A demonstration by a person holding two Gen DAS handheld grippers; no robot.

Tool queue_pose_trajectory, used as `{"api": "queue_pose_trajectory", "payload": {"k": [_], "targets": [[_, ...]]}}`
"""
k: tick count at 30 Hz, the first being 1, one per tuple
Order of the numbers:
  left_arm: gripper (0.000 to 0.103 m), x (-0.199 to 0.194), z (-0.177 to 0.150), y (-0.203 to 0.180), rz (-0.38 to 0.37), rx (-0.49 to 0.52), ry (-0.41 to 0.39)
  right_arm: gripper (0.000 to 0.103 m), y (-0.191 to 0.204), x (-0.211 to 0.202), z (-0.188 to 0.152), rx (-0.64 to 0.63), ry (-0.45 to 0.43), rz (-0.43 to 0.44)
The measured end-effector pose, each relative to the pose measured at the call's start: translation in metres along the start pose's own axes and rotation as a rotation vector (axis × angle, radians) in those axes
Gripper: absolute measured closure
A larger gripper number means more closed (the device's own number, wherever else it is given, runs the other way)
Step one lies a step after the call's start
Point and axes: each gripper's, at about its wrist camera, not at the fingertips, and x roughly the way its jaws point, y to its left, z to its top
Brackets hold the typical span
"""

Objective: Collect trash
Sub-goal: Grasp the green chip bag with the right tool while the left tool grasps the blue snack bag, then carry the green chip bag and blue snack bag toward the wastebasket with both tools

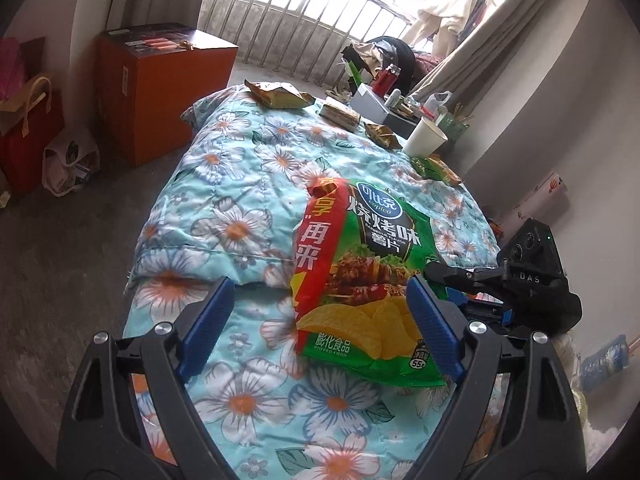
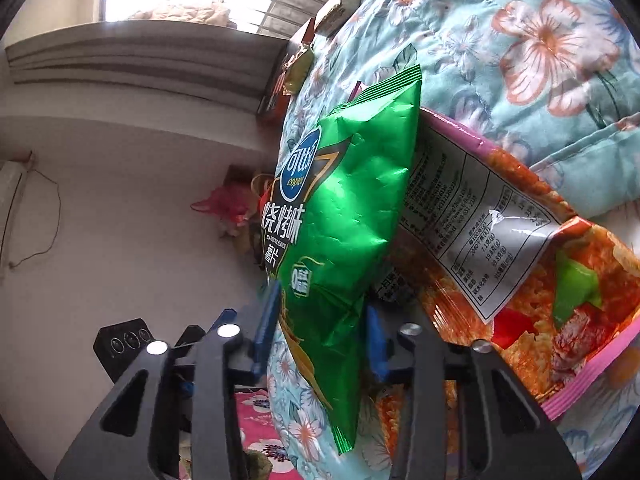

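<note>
While the right gripper (image 2: 320, 332) pinches the crinkled, glossy green chip bag (image 2: 352, 208), the left gripper (image 1: 316, 320) stands spread above the quilted floral surface (image 1: 224, 200).

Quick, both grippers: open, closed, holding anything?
Left gripper: open, empty, hovering at the green chip bag.
Right gripper: fingers closed on the green chip bag's edge.

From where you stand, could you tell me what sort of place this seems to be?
Probably a lived-in bedroom at home: a floral quilt covers what looks like a bed, curtains frame a barred window, and snack bags, including a green chip bag, lie scattered on the quilt.
</note>
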Motion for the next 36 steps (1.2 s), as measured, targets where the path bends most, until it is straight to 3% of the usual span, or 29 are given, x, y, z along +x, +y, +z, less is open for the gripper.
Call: {"api": "queue_pose_trajectory", "payload": {"k": [1, 5, 9, 15, 18, 22, 25, 28, 33, 36], "targets": [[0.02, 0.0, 0.0, 0.0, -0.007, -0.006, -0.006, 0.087, 0.0, -0.004, -0.001, 0.007, -0.002, 0.028], [0.02, 0.0, 0.0, -0.003, -0.052, -0.034, -0.012, 0.092, 0.006, -0.033, -0.004, 0.005, -0.04, 0.145], [0.02, 0.0, -0.002, -0.013, -0.107, -0.04, -0.013, 0.095, 0.012, -0.097, -0.012, -0.018, -0.143, 0.24], [0.02, 0.017, -0.015, -0.036, -0.202, -0.028, 0.07, 0.096, -0.004, -0.219, -0.041, -0.043, -0.383, 0.266], [0.026, 0.038, -0.026, -0.052, -0.246, -0.031, 0.155, 0.096, -0.024, -0.259, -0.06, -0.013, -0.462, 0.241], [0.043, 0.075, -0.042, -0.06, -0.23, -0.087, 0.288, 0.096, -0.058, -0.279, -0.082, 0.077, -0.502, 0.222], [0.049, 0.1, -0.051, -0.059, -0.228, -0.145, 0.363, 0.096, -0.082, -0.283, -0.093, 0.13, -0.516, 0.212], [0.049, 0.108, -0.049, -0.063, -0.234, -0.157, 0.357, 0.096, -0.097, -0.28, -0.099, 0.164, -0.525, 0.183], [0.05, 0.122, -0.043, -0.069, -0.212, -0.204, 0.339, 0.095, -0.111, -0.278, -0.101, 0.202, -0.541, 0.218], [0.06, 0.124, -0.038, -0.071, -0.189, -0.198, 0.323, 0.093, -0.114, -0.276, -0.101, 0.218, -0.539, 0.219]]}}
